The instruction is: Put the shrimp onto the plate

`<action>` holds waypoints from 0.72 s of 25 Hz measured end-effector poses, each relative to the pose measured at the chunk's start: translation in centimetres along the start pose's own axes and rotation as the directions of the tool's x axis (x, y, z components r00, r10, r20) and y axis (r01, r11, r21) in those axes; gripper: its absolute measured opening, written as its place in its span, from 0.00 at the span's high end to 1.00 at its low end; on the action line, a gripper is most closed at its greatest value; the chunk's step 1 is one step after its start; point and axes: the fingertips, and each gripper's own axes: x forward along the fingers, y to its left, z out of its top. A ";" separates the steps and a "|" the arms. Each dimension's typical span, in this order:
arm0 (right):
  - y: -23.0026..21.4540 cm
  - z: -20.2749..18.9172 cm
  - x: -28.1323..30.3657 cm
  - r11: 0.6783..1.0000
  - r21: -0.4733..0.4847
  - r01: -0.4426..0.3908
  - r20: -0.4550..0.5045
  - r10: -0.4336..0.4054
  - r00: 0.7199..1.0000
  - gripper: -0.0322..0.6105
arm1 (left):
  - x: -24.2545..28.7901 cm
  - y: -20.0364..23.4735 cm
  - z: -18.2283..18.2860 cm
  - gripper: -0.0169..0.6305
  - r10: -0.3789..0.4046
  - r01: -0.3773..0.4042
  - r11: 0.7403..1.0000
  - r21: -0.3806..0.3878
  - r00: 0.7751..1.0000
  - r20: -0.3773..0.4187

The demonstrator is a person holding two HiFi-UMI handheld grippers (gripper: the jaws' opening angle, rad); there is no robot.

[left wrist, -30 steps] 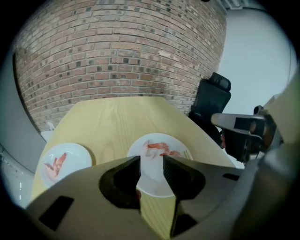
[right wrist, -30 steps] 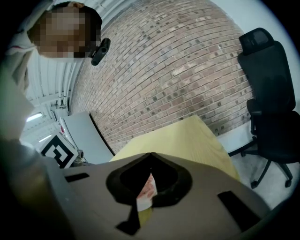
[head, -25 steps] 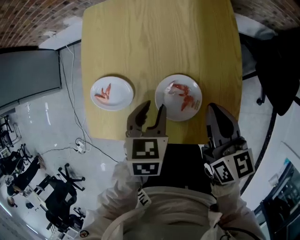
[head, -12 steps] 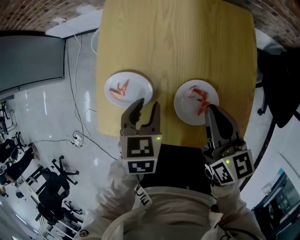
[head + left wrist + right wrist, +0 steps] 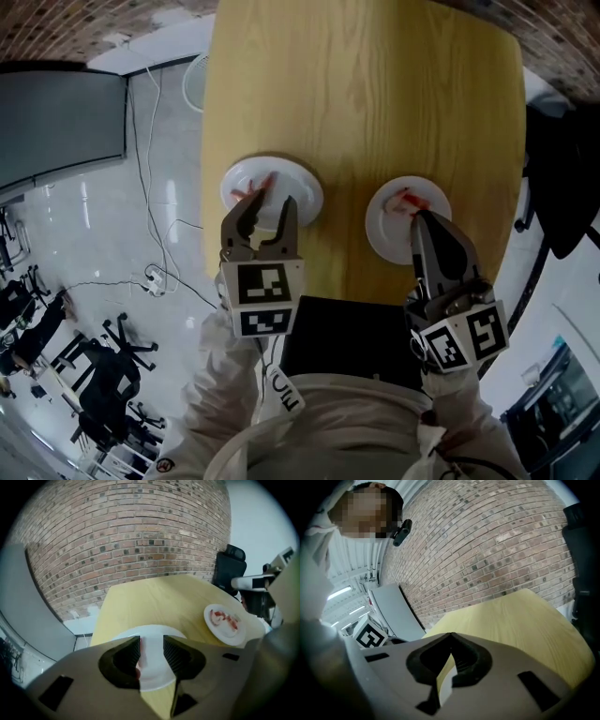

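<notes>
Two white plates sit near the front edge of a yellow wooden table point(image 5: 375, 84). The left plate point(image 5: 302, 187) holds a red shrimp point(image 5: 255, 187); the right plate point(image 5: 386, 230) holds several shrimp point(image 5: 412, 199). My left gripper point(image 5: 270, 204) hovers over the left plate, open. In the left gripper view the left plate point(image 5: 150, 631) shows between the jaws of my left gripper point(image 5: 151, 644), and a red sliver of shrimp point(image 5: 138, 667) shows by the left pad. The right plate point(image 5: 219, 631) lies off to the right. My right gripper point(image 5: 419, 220) is shut, its tip over the right plate. It holds nothing.
A black office chair point(image 5: 562, 141) stands right of the table. Left of it are a grey partition point(image 5: 56, 141) and cables point(image 5: 150, 234) on a glossy floor. A brick wall point(image 5: 140, 536) lies beyond the far edge. The far half of the table is bare wood.
My left gripper has swung left, from the gap between the plates to above the left plate. My right gripper has shifted left, from beside the right plate to over it. Jaws unchanged.
</notes>
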 end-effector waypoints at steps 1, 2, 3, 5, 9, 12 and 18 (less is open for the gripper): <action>0.1 0.0 0.4 1.000 0.001 0.002 -0.002 -0.002 1.000 0.91 | 0.3 0.4 -0.1 0.73 -0.001 0.001 1.000 0.016 1.000 -0.004; 0.3 0.0 0.8 1.000 0.003 0.004 -0.003 -0.004 1.000 0.91 | 0.5 0.8 -0.1 0.73 -0.004 0.004 1.000 0.028 1.000 -0.007; 0.4 -0.1 1.2 1.000 0.004 0.006 -0.005 -0.006 1.000 0.91 | 0.7 1.0 -0.2 0.73 -0.010 0.010 0.999 0.039 1.000 -0.012; 0.8 -0.3 1.7 1.000 0.008 0.008 -0.010 -0.008 1.000 0.91 | 1.2 1.4 -0.5 0.73 -0.024 0.026 0.998 0.061 0.999 -0.025; 1.4 -0.6 2.7 1.000 0.014 0.013 -0.019 -0.013 1.000 0.91 | 1.8 2.2 -0.7 0.73 -0.042 0.044 0.997 0.070 0.999 -0.034; 1.6 -0.6 3.3 1.000 0.017 0.021 -0.020 -0.021 1.000 0.91 | 2.2 2.8 -0.8 0.73 -0.050 0.053 0.996 0.072 0.998 -0.043; 1.6 -1.0 4.3 0.999 0.025 0.045 -0.029 -0.044 0.999 0.91 | 2.9 2.6 -1.0 0.73 -0.110 0.113 0.992 0.057 0.993 -0.052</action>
